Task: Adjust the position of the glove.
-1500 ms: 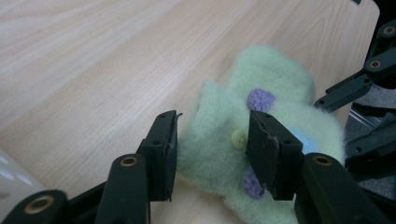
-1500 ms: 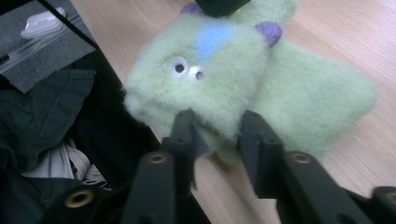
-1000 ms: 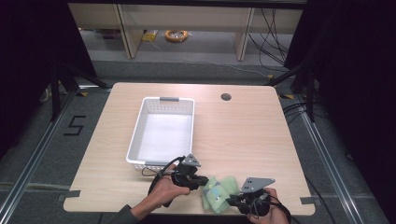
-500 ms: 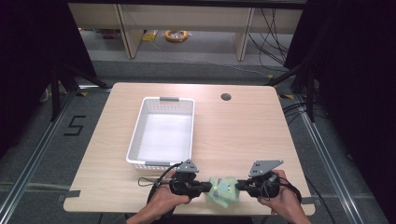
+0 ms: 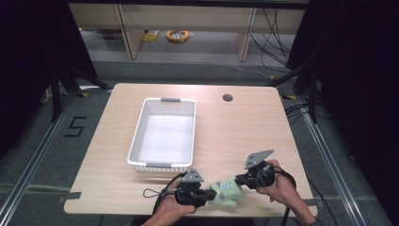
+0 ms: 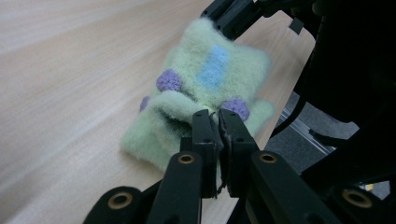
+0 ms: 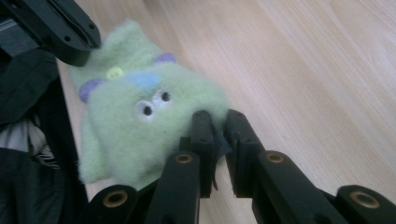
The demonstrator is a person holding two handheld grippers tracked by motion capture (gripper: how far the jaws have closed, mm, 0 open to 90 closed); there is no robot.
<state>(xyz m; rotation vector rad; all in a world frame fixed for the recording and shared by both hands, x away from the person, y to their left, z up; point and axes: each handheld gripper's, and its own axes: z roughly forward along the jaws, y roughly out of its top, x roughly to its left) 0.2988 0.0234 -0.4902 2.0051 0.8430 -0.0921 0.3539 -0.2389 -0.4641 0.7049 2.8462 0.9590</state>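
A fuzzy pale green sock with purple dots, a blue patch and sewn-on eyes lies near the table's front edge, stretched between both grippers. My left gripper is shut on one end of the sock, pinching its folded edge. My right gripper is shut on the other end of the sock, near the eyes. In the left gripper view the right gripper's black jaws show beyond the sock at the top. Both hands rest low at the front edge.
A white perforated basket, with nothing in it, stands left of centre on the wooden table. A round cable hole sits at the back. Cables trail from both grippers near the front edge.
Both grippers have moved apart, the right one to the right and slightly up, the left one a little left, stretching the sock out between them.
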